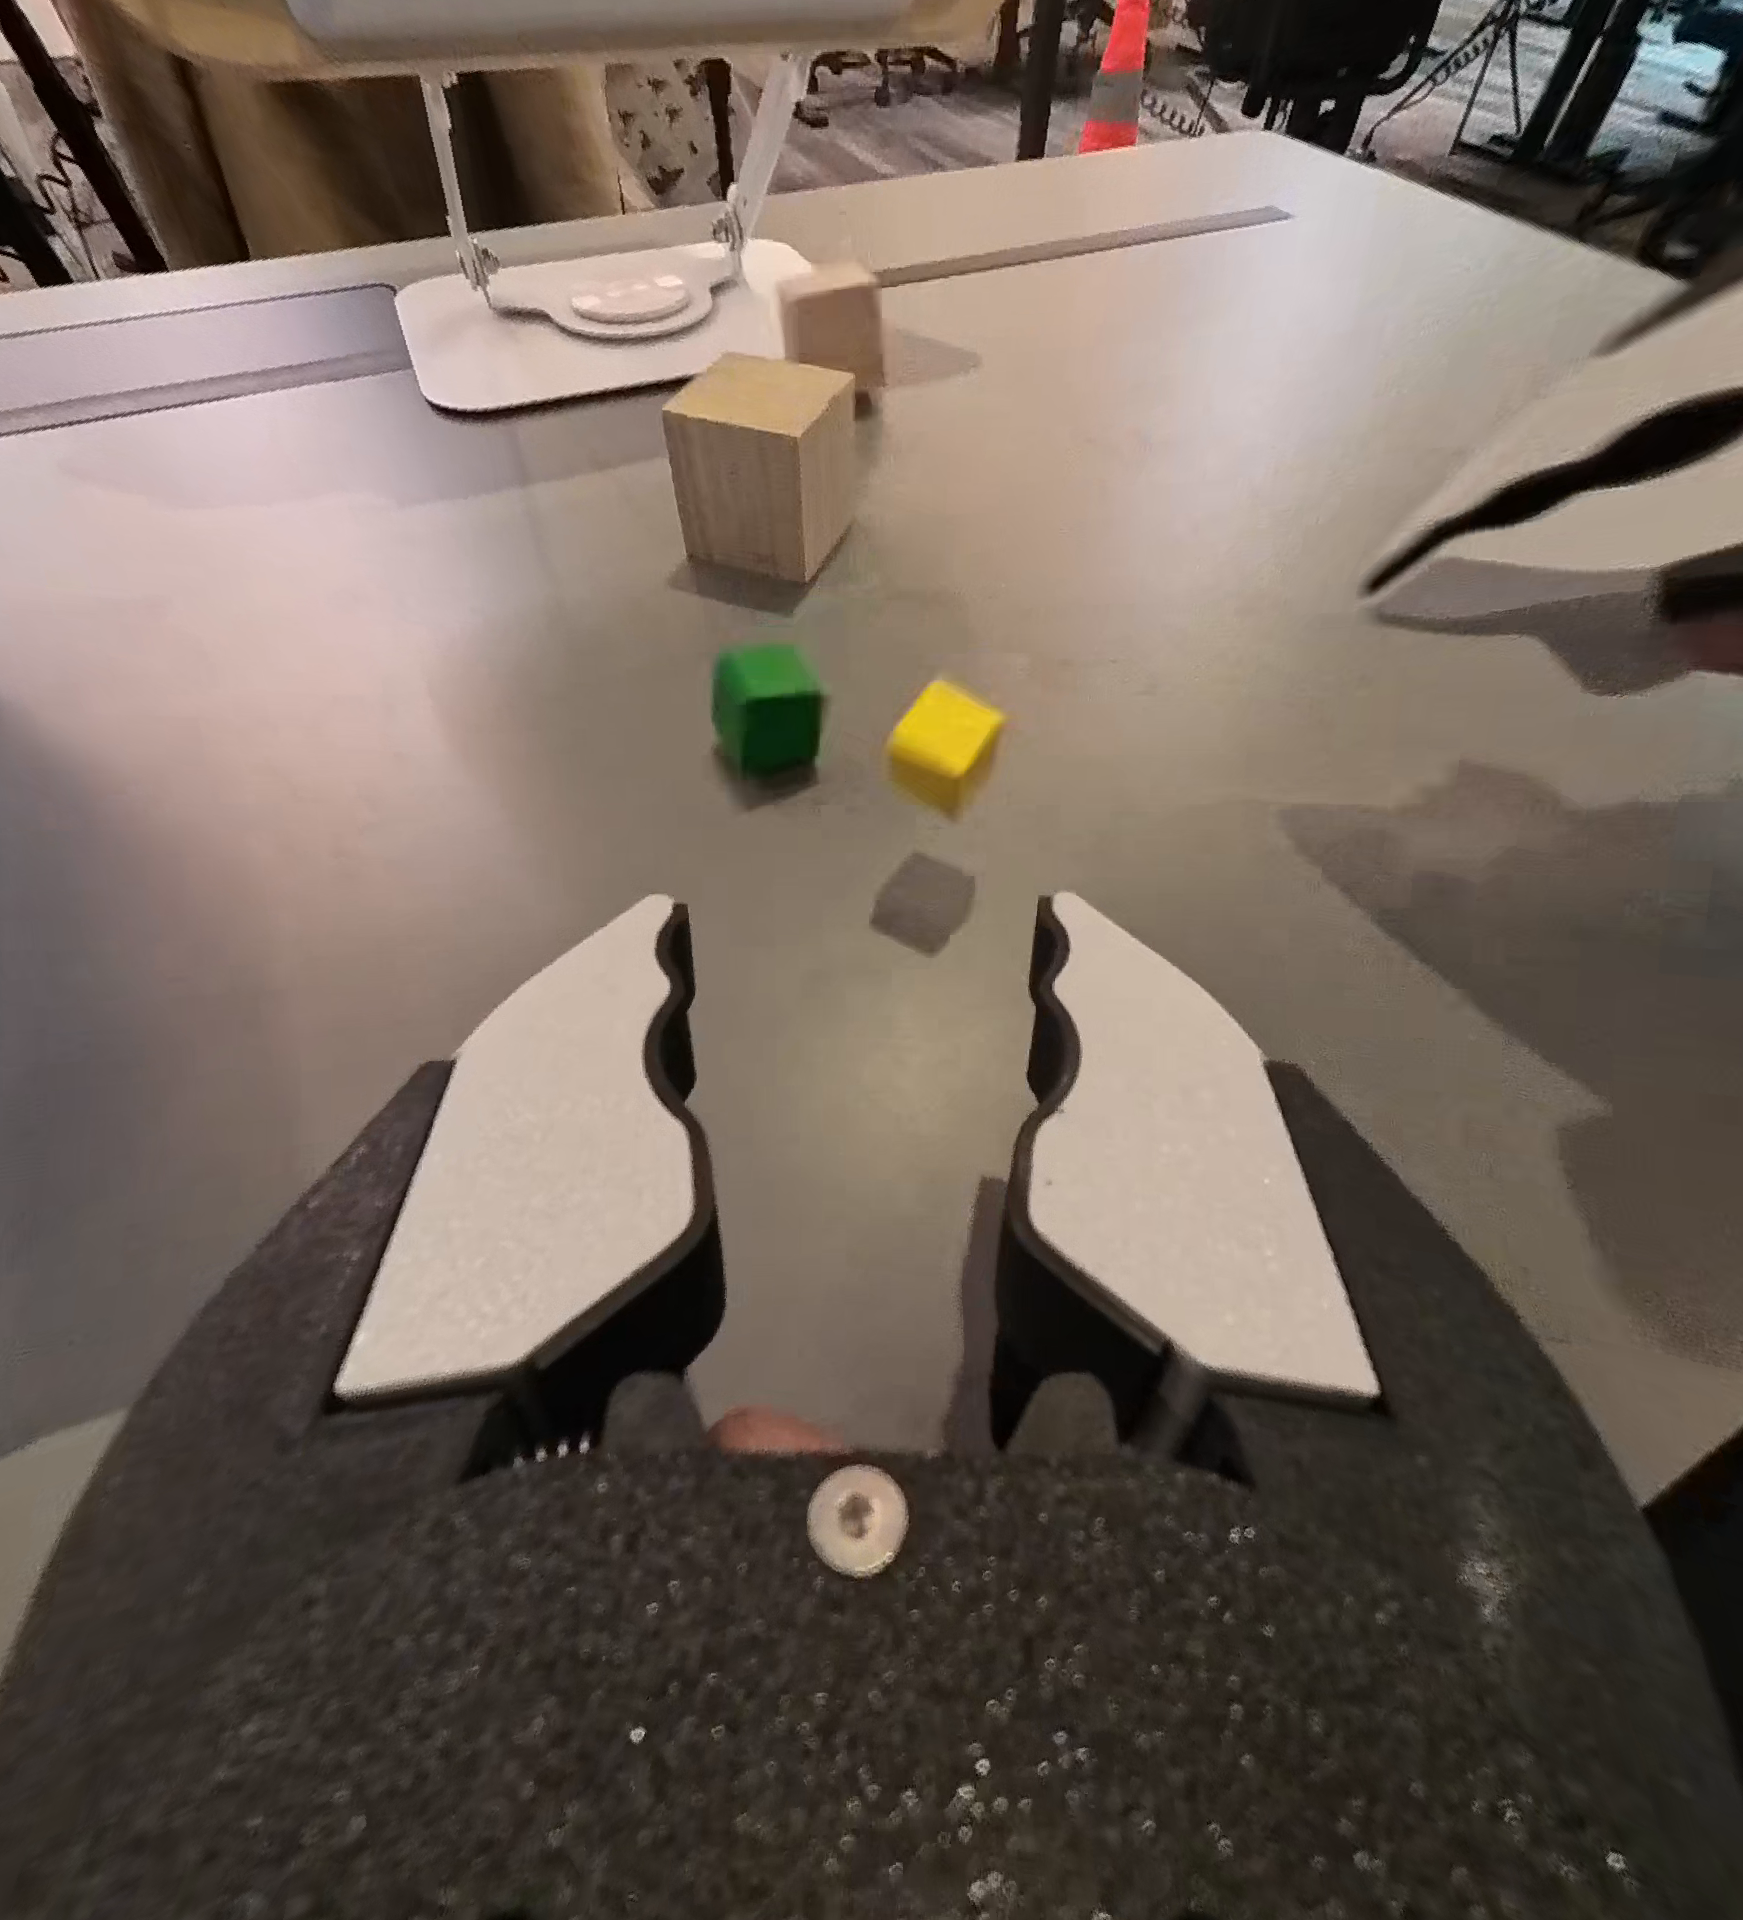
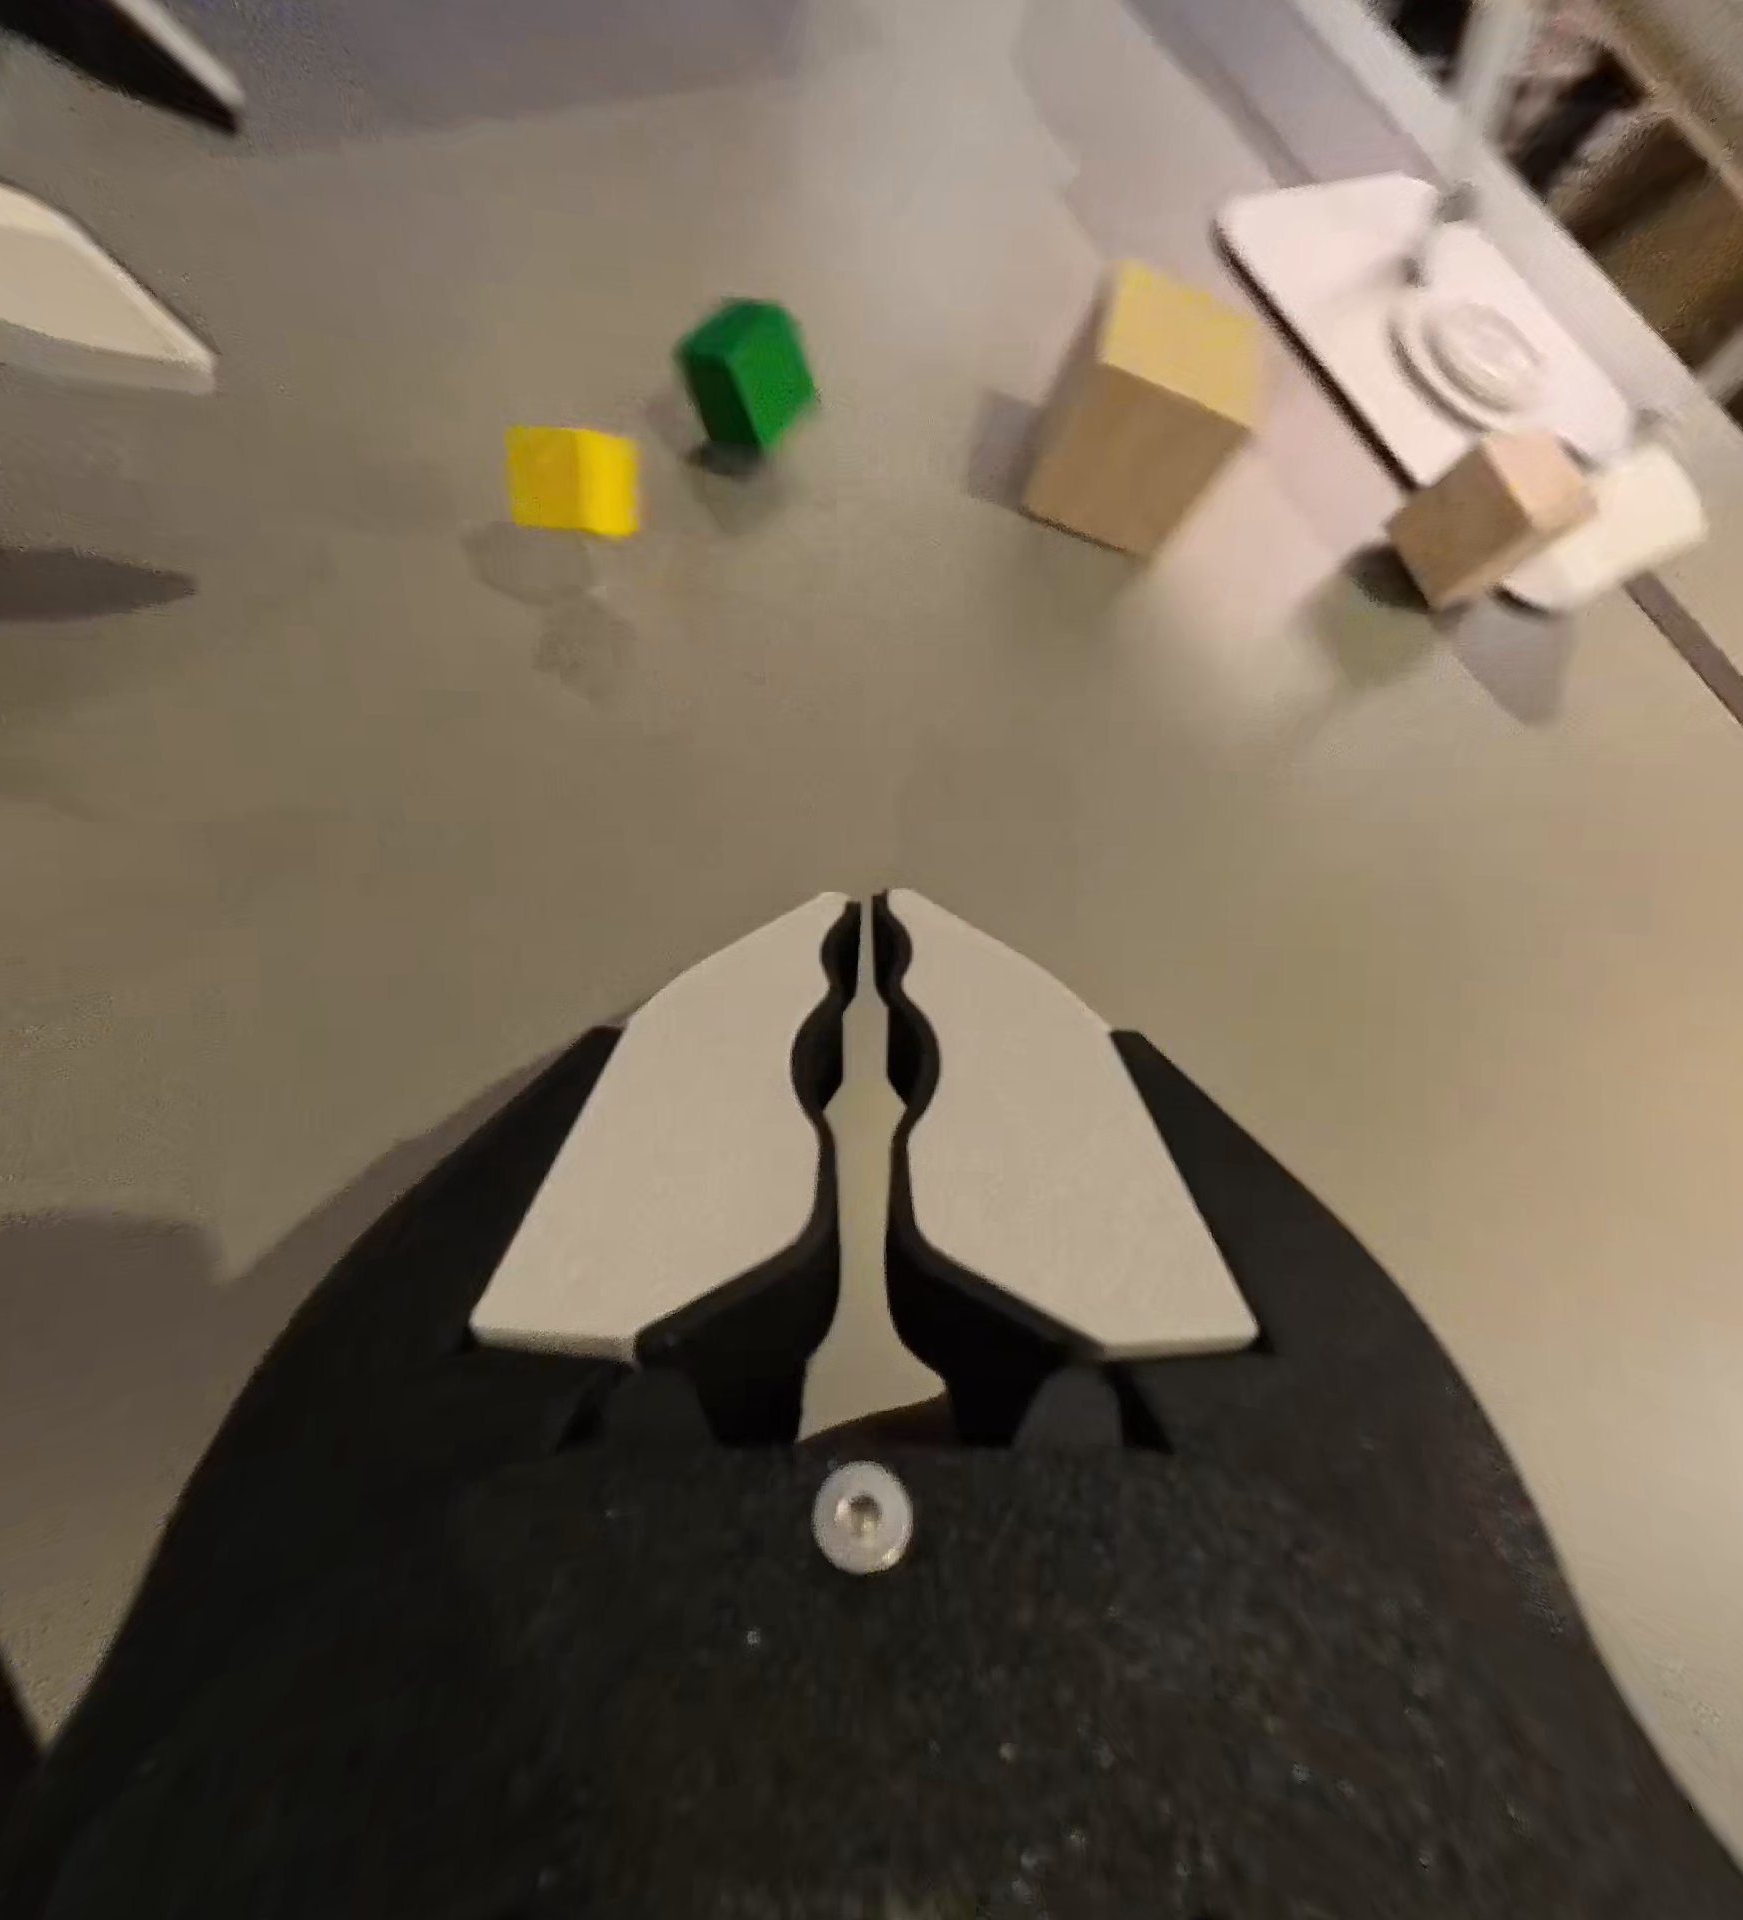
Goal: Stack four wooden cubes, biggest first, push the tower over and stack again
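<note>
Even, soft indoor light from above. Table [image 1: 223, 727] has mild sheen w/ pale glare patches. Yellow cube [image 1: 943, 743] casts a shadow detached below it; green cube [image 1: 766, 707] slightly smeared. Right wrist view is motion-blurred, esp. far blocks. Wide-angle bending at edges in both views; background dim, soft.

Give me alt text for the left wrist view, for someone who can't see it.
Four cubes lie scattered and unstacked on a grey table: a large wooden cube, a smaller wooden cube behind it, a green cube and a yellow cube that appears airborne above its shadow. The left gripper is open and empty in the foreground.
</note>
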Motion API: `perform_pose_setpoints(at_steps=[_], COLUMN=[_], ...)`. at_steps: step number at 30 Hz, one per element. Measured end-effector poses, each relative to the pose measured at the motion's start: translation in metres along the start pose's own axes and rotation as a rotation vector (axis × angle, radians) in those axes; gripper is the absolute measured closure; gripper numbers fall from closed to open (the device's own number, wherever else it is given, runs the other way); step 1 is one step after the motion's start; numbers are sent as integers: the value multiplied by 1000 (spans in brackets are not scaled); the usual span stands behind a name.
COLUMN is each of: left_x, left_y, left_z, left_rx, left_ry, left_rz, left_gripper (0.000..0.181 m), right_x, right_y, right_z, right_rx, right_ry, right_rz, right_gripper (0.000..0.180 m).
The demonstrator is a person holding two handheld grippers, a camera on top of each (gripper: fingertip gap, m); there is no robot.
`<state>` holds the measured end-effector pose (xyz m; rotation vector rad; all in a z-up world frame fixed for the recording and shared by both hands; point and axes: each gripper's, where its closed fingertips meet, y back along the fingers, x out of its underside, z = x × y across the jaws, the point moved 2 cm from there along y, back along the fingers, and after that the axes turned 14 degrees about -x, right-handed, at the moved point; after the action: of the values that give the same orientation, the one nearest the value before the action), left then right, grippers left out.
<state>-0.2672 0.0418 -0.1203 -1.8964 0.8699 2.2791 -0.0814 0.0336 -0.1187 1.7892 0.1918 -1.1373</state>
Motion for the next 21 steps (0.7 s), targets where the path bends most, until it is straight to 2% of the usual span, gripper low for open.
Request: perform_pose_setpoints(at_steps=[1, 3, 6, 9, 11, 21], left_x=[0, 0, -1, -4, -7, -19], left_y=[1, 3, 4, 5, 6, 16], left_z=[0, -1, -3, -2, 0, 2], left_rx=[-11, -23, -44, -72, -95, -132], left_ry=[-3, -14, -31, -48, -47, -49], left_rz=[-7, -15, -31, -58, -87, -152], left_gripper=[119, 118, 118, 117, 118, 118], right_x=[7, 22, 28, 23, 23, 24], right_y=[9, 18, 25, 36, 42, 48], right_z=[0, -1, 8, 15, 13, 14], right_rx=[46, 140, 176, 209, 266, 273], right_ry=[-59, -143, -212, -212, -187, -215], right_rz=[-36, -68, -194, -314, -319, -373], right_gripper=[174, 154, 141, 139, 137, 138])
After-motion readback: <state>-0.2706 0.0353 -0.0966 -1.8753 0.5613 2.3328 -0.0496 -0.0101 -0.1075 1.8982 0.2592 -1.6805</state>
